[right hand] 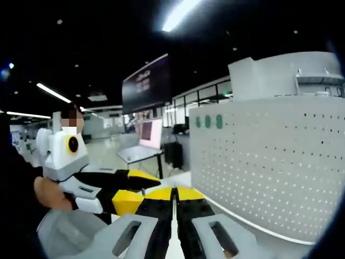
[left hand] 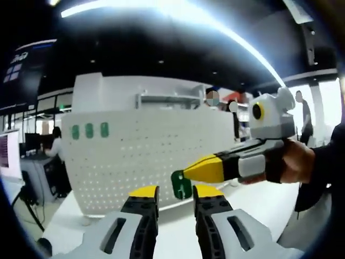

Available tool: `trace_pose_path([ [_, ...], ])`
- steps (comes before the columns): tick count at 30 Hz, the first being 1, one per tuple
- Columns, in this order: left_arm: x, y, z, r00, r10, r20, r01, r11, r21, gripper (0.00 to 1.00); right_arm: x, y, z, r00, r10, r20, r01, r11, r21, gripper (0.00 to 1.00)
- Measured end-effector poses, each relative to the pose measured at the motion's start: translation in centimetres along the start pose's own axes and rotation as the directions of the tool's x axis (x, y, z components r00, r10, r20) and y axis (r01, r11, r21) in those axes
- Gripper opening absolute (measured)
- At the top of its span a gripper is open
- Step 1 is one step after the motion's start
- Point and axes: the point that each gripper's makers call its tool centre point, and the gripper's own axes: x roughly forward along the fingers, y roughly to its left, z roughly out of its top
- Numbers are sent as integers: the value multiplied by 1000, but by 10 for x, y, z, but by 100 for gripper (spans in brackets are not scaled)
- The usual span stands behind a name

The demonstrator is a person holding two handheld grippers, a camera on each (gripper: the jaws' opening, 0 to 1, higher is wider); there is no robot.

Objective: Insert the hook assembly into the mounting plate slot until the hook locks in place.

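My right tool [left hand: 186, 174] comes into the left gripper view from the right side, its yellow tips pinched on a small green hook [left hand: 181, 184], which hangs at those tips just in front of the lower part of the white perforated mounting plate [left hand: 145, 151]. A hand [left hand: 294, 162] grips the body of that tool. In the right gripper view, the same tool's jaws [right hand: 173, 200] stand pressed together with hardly a slit between them, and I cannot make out the hook there.

My left tool [left hand: 175, 195] sits at the bottom of its own view with the jaws apart and nothing between them; the green hook shows just above that gap. In the right gripper view this tool [right hand: 132, 189] reaches in from the left, a hand [right hand: 48, 195] under it.

Beyond the tools, the mounting plate stands upright on the white counter [left hand: 264, 202], curving across both views. Three green hooks [left hand: 89, 130] already sit in a row near its upper left corner; in the right gripper view they appear near the plate's top edge. Behind the plate rises a white box-like structure [left hand: 113, 89]. A person [left hand: 55, 144] sits at a desk far left, another person [left hand: 303, 110] stands far right.
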Motion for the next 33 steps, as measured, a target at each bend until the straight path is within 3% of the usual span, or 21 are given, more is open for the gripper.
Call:
trace_pose_path([
  [11,4,-6,-1,1000,-22,0,22,1000,5,10,-3,3,4,1000,18,23,-18,1000,6,0],
  [33,6,-8,2,999,-31,16,31,999,38,3,-3,10,7,999,41,31,-41,999,-21,0],
])
